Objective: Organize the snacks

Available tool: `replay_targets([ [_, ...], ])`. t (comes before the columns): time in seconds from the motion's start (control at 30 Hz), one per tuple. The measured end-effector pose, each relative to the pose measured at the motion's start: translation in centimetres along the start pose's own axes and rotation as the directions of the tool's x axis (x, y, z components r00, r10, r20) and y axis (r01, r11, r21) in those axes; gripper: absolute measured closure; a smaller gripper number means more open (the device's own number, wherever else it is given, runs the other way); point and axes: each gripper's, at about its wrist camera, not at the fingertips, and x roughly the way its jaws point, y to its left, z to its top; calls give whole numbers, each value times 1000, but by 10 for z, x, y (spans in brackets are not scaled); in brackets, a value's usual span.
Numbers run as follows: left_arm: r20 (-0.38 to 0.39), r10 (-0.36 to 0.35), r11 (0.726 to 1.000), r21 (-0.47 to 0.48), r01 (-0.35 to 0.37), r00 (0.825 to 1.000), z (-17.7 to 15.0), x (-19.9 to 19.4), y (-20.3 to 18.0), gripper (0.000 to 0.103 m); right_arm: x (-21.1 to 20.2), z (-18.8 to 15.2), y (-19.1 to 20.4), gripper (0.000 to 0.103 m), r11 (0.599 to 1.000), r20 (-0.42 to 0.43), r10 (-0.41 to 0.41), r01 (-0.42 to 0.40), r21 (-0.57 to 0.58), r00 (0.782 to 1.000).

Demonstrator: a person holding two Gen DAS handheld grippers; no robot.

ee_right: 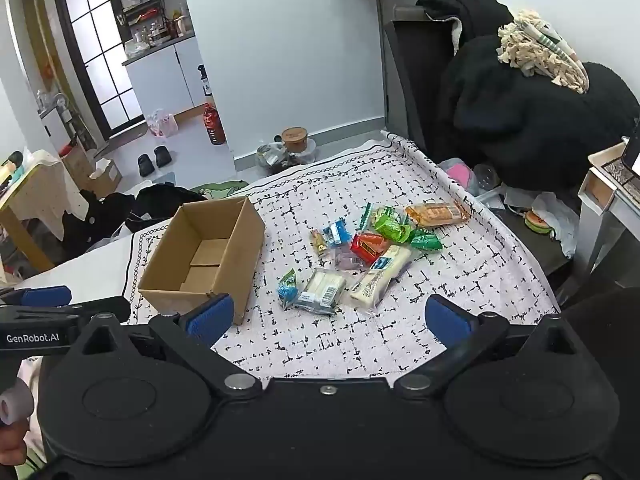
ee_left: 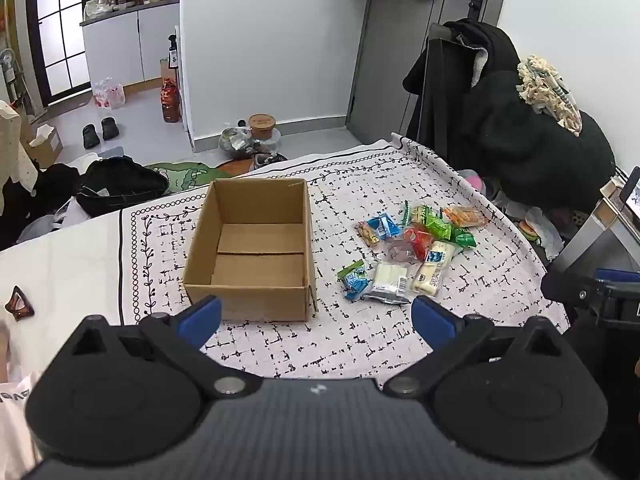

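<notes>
An open, empty cardboard box [ee_left: 256, 256] stands on the patterned tablecloth [ee_left: 360, 344]; it also shows in the right wrist view [ee_right: 208, 256]. To its right lies a pile of several wrapped snacks [ee_left: 416, 248], also seen in the right wrist view [ee_right: 368, 248]: white, green, red, blue and orange packets. My left gripper [ee_left: 316, 320] is open and empty, above the table's near edge in front of the box. My right gripper [ee_right: 328, 320] is open and empty, in front of the snack pile.
A chair heaped with dark clothes [ee_left: 520, 128] stands behind the table's right corner. Bags and clothes [ee_left: 116, 184] lie on the floor to the left. A brown hair clip [ee_left: 18, 304] lies on the bare table at the left.
</notes>
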Motion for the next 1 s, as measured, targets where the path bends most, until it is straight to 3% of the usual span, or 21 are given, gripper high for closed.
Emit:
replay_targets([
  [1.0,-6,14,1000,-3,-14,1000,0,-5,0,2,0,1,2,0,1000,-14,-1,1,-3,1000],
])
